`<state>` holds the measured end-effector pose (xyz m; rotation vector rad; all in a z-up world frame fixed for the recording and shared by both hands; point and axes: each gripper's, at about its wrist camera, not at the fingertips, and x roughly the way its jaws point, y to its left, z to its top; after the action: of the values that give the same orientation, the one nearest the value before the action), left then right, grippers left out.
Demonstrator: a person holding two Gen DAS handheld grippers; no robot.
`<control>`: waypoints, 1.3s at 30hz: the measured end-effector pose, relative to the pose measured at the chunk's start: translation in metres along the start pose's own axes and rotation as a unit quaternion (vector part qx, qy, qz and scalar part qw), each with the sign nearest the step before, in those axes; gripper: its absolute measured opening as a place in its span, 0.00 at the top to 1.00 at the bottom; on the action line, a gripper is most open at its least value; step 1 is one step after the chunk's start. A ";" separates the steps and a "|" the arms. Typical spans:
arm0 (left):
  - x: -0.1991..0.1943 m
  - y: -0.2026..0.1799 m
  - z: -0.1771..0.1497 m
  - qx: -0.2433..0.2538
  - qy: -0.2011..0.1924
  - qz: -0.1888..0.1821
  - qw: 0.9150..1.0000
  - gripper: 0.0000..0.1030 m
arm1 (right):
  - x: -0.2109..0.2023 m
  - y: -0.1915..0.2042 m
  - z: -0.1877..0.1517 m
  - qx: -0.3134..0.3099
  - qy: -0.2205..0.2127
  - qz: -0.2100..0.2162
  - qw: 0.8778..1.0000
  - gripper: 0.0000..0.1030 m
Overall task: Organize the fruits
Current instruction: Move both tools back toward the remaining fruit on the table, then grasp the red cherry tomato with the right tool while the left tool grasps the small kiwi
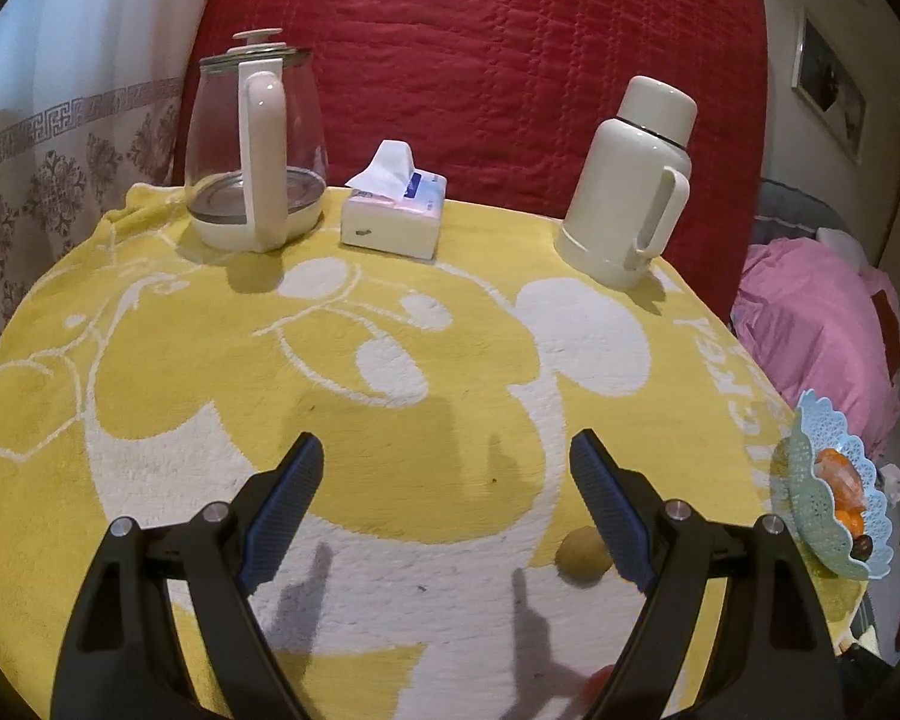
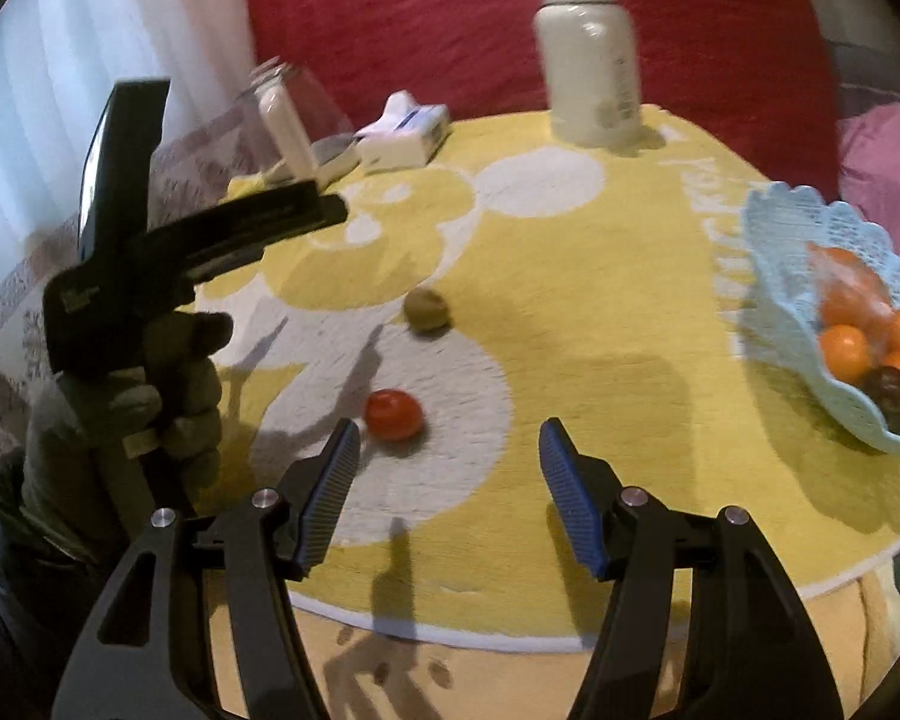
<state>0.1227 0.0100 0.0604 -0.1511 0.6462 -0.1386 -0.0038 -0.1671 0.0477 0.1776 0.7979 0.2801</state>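
Observation:
A pale blue lacy basket point(image 2: 774, 252) at the table's right edge holds several orange fruits point(image 2: 846, 351) and one dark fruit point(image 2: 888, 390); it also shows as the basket point(image 1: 810, 480) in the left wrist view. A red-orange fruit point(image 2: 393, 414) and a brownish-green fruit point(image 2: 427, 310) lie loose on the yellow cloth. My right gripper point(image 2: 447, 438) is open above the cloth, the red fruit just beyond its left fingertip. My left gripper point(image 1: 444, 447) is open with nothing between its fingers; the brownish fruit point(image 1: 582, 555) lies beside its right finger. A gloved hand holds the left gripper point(image 2: 330, 210).
At the back of the round table stand a glass kettle point(image 1: 252, 150), a tissue pack point(image 1: 393, 210) and a white thermos jug point(image 1: 630, 180). A red quilted backrest point(image 1: 480, 60) rises behind. The table edge point(image 2: 450, 639) runs close under my right gripper. Pink bedding point(image 1: 822, 324) lies right.

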 end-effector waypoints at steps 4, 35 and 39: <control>0.004 0.010 -0.002 -0.015 0.008 0.002 1.000 0.19 | 0.016 0.010 0.004 -0.016 0.018 0.005 1.000 0.38; 0.015 -0.010 -0.016 0.020 0.034 -0.041 0.998 0.19 | 0.036 0.006 0.007 -0.016 0.050 0.011 0.999 0.70; 0.018 -0.025 -0.022 0.048 0.044 -0.060 0.996 0.19 | 0.028 -0.002 0.002 -0.003 0.045 0.004 0.999 0.70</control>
<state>0.1212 -0.0201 0.0377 -0.0913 0.7176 -0.2920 0.0166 -0.1607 0.0298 0.1623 0.8864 0.2992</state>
